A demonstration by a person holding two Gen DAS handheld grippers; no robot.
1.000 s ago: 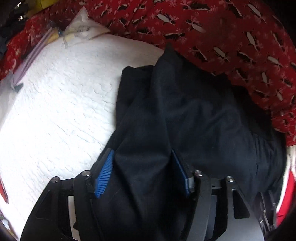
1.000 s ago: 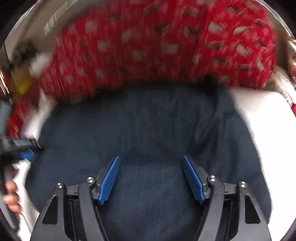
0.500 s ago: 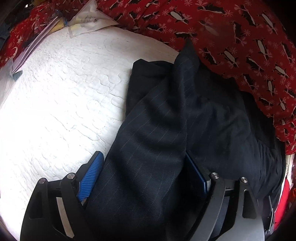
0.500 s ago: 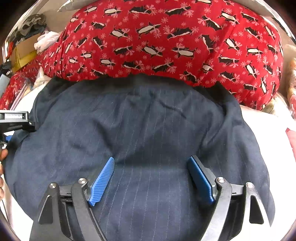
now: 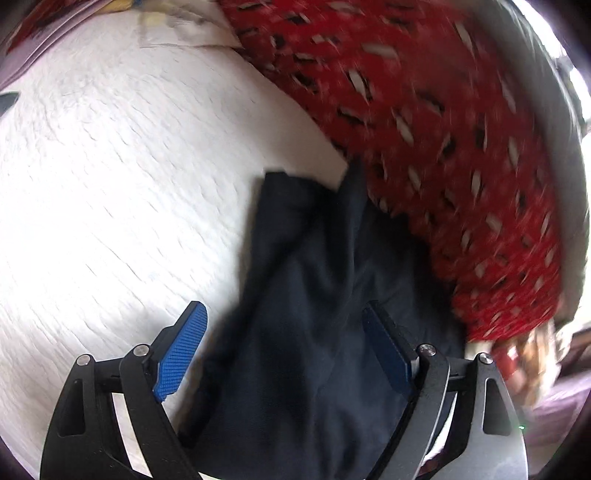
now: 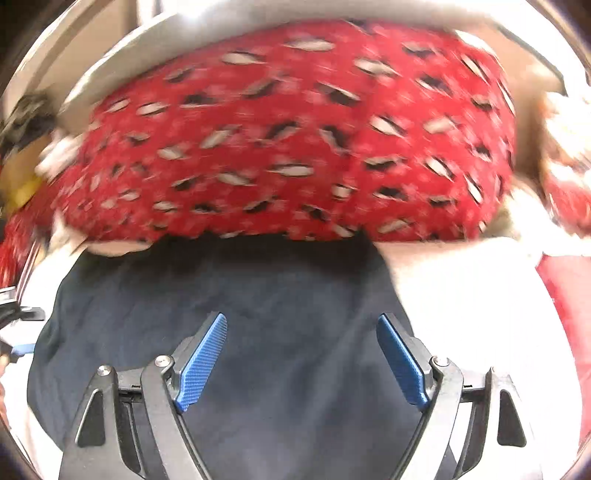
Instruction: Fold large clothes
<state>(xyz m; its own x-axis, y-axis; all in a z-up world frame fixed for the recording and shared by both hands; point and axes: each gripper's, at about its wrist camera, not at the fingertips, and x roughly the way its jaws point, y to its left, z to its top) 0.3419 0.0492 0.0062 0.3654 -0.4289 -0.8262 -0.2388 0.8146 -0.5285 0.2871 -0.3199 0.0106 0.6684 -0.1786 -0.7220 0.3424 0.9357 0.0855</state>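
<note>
Two grippers hang over a dark pinstriped garment (image 6: 288, 295) that lies bunched on a white quilted bed cover (image 5: 110, 184). At the far left of the left wrist view, papers (image 5: 177, 29) rest on the cover near its far edge. The left gripper (image 5: 284, 328) has just been spreading its jaws, and they now stand wide apart; its left blue pad is over bare white cover, clear of the cloth, while a folded strip of the garment runs up between the fingers without being pinched. To the right, a red patterned blanket (image 5: 424, 129) borders the garment's far side, and the cloth's far edge touches it. In the right wrist view the left gripper's tip shows at the left edge beside the garment. The right gripper (image 6: 301, 354) has also just been opening; its pads stand apart above the flat dark cloth, gripping nothing. Both views are blurred.
</note>
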